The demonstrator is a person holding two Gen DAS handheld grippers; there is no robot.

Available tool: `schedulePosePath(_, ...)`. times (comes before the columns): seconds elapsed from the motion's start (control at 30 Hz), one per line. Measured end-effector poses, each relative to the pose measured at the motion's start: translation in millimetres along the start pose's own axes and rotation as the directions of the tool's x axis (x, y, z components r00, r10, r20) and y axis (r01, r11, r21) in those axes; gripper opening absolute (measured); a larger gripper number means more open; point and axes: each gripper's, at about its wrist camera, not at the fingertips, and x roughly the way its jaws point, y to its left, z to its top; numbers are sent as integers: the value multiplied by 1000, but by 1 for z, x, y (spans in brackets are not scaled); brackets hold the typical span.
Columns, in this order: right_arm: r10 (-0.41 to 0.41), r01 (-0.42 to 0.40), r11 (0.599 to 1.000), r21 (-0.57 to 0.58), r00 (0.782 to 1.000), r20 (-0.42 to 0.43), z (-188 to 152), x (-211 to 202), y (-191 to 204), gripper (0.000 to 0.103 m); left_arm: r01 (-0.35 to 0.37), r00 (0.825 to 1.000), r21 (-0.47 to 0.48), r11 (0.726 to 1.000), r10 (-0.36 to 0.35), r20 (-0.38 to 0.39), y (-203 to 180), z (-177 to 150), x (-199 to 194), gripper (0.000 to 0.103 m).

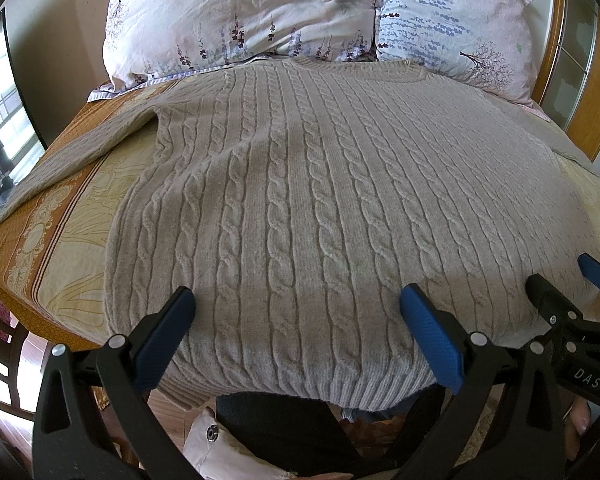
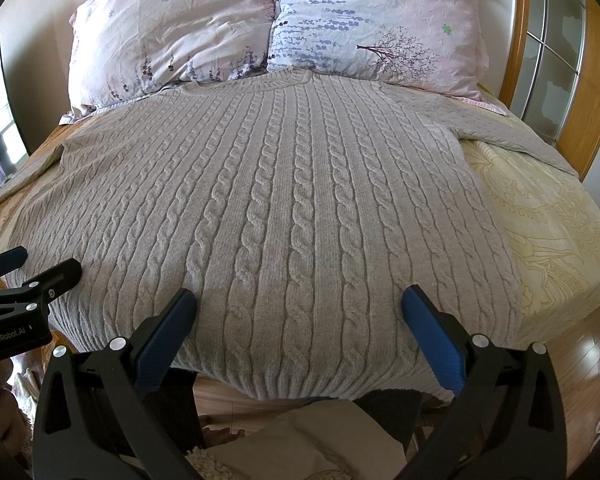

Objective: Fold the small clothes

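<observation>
One grey-beige cable-knit sweater (image 1: pixel 300 184) lies spread flat on the bed (image 2: pixel 548 216), collar toward the pillows and ribbed hem hanging slightly over the near edge. Its sleeves stretch out to both sides; one (image 1: pixel 72 156) runs toward the bed's left edge, the other (image 2: pixel 512 132) toward the wooden headboard side on the right. Both grippers hover just above the hem end with jaws spread wide and nothing between them: the left gripper (image 1: pixel 298 304) sits over the sweater's left half, the right gripper (image 2: pixel 300 304) over its right half, the two close beside each other. Two floral pillows (image 1: pixel 240 12) lean at the head, touching the collar. The bedspread is cream with an orange patterned border (image 1: pixel 32 240). A window (image 1: pixel 0 120) glows at the left; wood flooring (image 2: pixel 588 360) shows at the right.
</observation>
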Motion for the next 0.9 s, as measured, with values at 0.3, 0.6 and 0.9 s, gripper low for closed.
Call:
schedulePosePath(0.3,8,-8,1000,-12,1000,-7,0,1,-2,102,1,1000,0,1000,-1,-7,0,0,0,101)
schedulePosePath(0.6,43,-44,998,-45,999,-26,4,3,-3,102,4,999,8,1000,-4,-44,-1,6,3,101)
schedulePosePath(0.9,134,-131,984,-124,991,15,3,6,-8,102,-1,998,74,997,5,-58,-4,11,3,101)
